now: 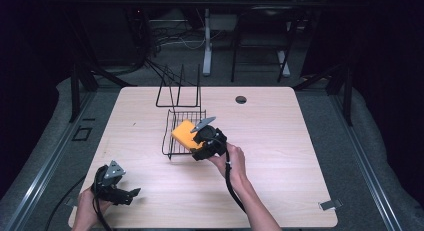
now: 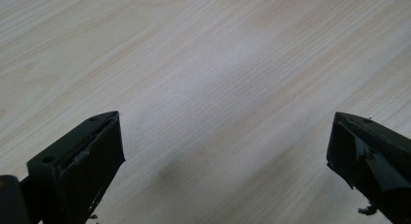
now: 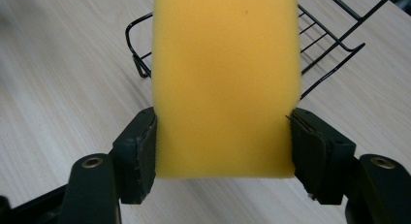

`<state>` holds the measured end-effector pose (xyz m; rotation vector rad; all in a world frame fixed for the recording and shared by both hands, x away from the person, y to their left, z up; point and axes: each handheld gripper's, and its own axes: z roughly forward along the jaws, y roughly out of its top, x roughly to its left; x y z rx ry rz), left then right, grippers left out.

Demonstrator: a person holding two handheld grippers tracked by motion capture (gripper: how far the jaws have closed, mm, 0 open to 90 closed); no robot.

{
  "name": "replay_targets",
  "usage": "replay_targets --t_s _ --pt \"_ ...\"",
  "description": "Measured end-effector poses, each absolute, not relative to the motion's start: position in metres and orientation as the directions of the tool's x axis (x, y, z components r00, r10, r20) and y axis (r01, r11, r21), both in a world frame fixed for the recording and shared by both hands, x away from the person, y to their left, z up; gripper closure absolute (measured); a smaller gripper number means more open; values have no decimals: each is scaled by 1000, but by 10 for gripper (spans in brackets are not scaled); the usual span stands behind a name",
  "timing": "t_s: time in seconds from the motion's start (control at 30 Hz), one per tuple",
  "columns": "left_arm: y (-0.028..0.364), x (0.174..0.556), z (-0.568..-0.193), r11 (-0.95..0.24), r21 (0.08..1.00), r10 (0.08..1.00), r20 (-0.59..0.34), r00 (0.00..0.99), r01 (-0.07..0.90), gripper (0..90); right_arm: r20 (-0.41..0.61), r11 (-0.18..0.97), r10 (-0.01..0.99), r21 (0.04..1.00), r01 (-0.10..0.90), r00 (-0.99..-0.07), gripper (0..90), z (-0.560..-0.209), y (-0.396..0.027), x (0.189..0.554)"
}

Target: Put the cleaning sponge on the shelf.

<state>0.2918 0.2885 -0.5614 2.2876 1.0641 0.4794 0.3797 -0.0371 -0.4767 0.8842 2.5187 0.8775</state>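
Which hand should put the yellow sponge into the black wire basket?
The right. Its gripper already clamps the yellow foam sponge just above the black wire basket. The left gripper sits open near the table's front edge, far from the basket, with nothing between its jaws.

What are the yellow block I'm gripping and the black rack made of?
Yellow block: likely foam sponge, with a matte, finely pored face, pinched between the right tongs. Rack: thin black wire, probably coated metal, with a slight sheen on the bent rods.

Pale wood table, round hole — far edge
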Motion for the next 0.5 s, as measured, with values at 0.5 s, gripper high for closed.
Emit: replay_targets --t_s 0.5 --pt "289 292 -562 -527 620 777 75 625 582 0 -131 636 643 640 431 -755 327 -485 -25 393"
